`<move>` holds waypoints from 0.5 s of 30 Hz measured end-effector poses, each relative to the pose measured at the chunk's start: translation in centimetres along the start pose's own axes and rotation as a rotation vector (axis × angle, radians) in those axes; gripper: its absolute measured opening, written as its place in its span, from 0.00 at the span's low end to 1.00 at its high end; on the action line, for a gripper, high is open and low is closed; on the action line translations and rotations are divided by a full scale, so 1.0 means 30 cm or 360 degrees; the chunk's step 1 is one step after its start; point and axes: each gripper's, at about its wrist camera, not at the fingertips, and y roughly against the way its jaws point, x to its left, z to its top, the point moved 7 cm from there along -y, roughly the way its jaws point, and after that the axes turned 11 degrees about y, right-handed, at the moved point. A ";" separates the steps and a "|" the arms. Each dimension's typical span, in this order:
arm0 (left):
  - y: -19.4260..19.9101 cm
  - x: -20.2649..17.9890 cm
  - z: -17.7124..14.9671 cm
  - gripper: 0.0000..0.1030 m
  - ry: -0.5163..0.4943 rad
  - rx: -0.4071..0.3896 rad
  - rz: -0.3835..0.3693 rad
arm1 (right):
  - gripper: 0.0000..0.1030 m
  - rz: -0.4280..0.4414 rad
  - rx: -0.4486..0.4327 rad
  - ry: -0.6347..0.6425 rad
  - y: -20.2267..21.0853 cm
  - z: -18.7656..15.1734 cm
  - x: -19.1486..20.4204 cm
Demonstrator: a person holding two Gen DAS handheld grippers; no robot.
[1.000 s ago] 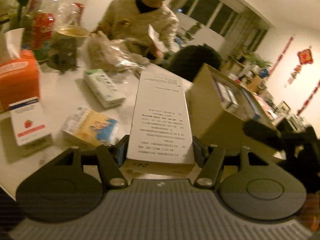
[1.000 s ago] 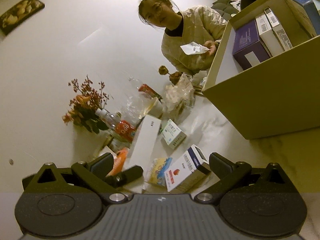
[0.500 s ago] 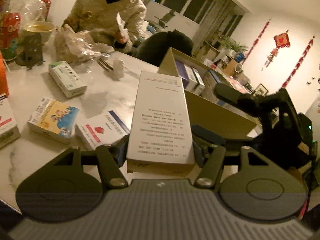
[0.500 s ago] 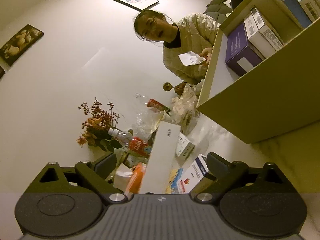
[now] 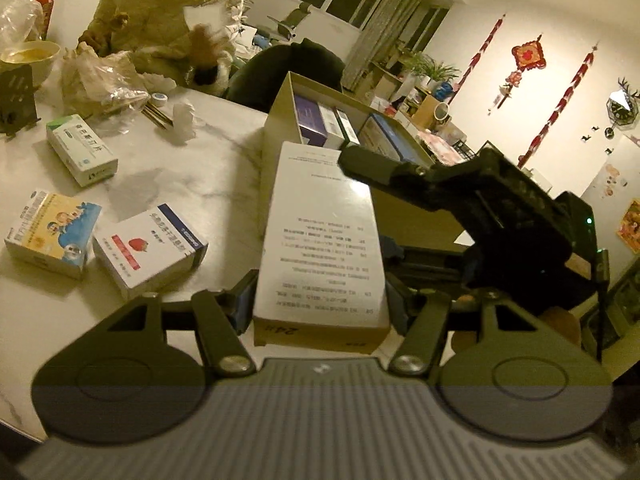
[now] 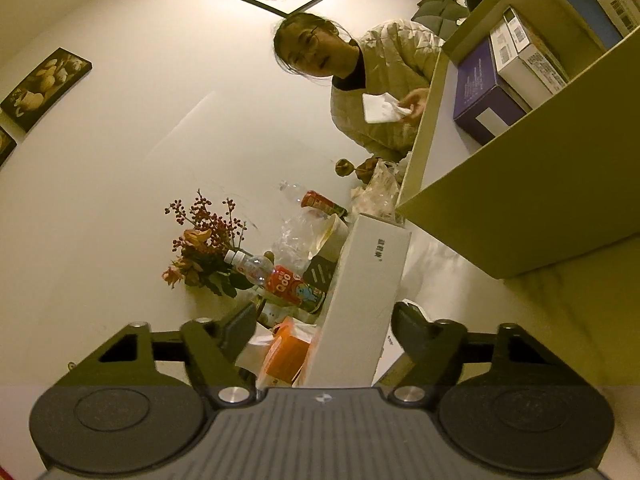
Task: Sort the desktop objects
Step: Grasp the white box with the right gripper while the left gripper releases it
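A long white printed box [image 5: 320, 240] is held level above the white table, and my left gripper [image 5: 320, 300] is shut on its near end. My right gripper [image 5: 480, 216] reaches in from the right, with one finger lying across the far end of that box. In the right wrist view the white box [image 6: 368, 292] stands edge-on between the fingers of the right gripper [image 6: 324, 320]. Its jaws are closing; the right finger is at the box and a gap remains on the left. The open cardboard storage box [image 5: 280, 128] [image 6: 520, 216] just beyond holds several packs.
A strawberry pack [image 5: 148, 248], a cartoon pack [image 5: 48, 236] and a green-white pack [image 5: 80, 148] lie on the table [image 5: 200, 184] at left. A person [image 5: 168, 12] sits across with paper in hand. A plastic bag [image 5: 100, 80], bottle [image 6: 280, 276], flowers [image 6: 204, 248] and orange tissue box [image 6: 288, 352] crowd the far side.
My left gripper has swung the white box to the right, toward the cardboard box. The right gripper has come up to that box and its jaws have narrowed around it.
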 end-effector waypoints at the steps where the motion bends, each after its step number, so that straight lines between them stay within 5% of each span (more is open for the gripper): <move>1: 0.000 0.000 0.000 0.60 -0.0002 -0.0003 -0.0002 | 0.70 -0.0009 0.0001 0.0005 0.003 -0.001 -0.001; 7: -0.002 0.002 0.006 0.61 0.0003 -0.0007 -0.0024 | 0.39 -0.0083 0.0011 0.0022 0.013 -0.001 -0.021; 15: -0.022 0.003 -0.002 0.61 0.0009 0.0032 -0.0049 | 0.32 -0.0083 0.0002 0.0024 0.014 0.006 -0.022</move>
